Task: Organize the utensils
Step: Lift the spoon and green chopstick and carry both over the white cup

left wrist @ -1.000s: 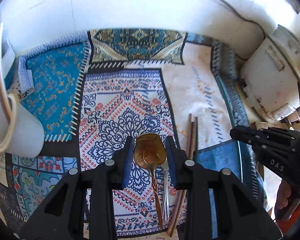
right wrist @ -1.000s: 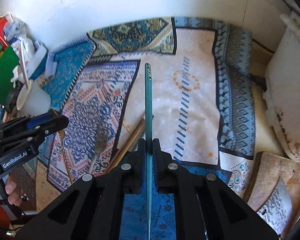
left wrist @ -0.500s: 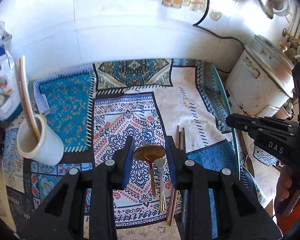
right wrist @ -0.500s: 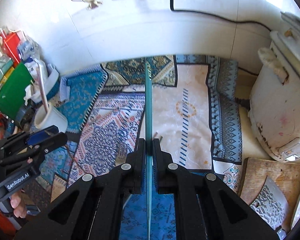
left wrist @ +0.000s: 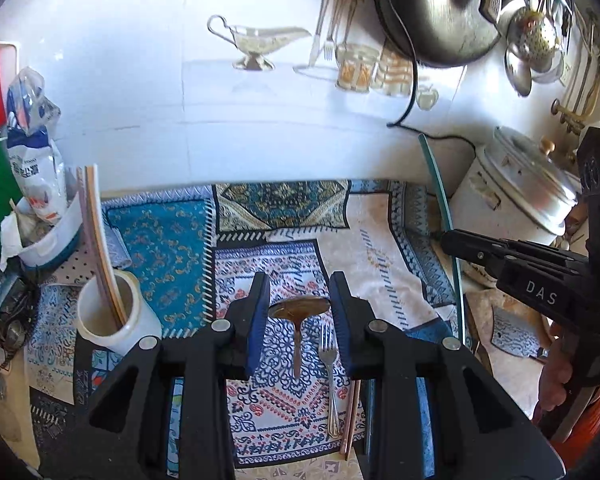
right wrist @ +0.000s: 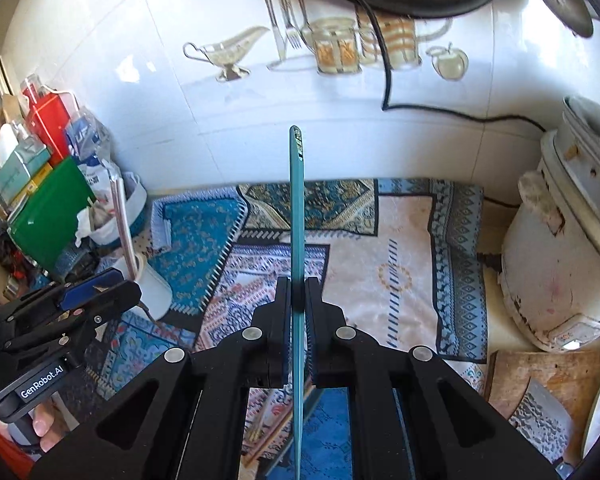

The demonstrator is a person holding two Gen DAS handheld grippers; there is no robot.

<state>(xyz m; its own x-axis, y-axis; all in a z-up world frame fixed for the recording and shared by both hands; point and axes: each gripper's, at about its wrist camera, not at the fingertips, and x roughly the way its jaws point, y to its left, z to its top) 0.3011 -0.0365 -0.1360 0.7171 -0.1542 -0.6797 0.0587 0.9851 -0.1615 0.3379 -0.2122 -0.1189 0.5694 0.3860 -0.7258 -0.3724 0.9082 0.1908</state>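
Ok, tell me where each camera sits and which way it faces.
Left wrist: on the left tongs, angled down at a spoon they grip; right tongs and hand at right.
Right wrist: on the right tongs, angled down along a teal stick; left tongs at left.
Shared: cloth, cup.

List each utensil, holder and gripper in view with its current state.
left gripper: shut on the brass spoon, lifted
brass spoon: held by its bowl
right gripper: shut on the teal chopstick
teal chopstick: held
fork: flat on mat
white cup: upright, holding sticks
rice cooker: lid closed
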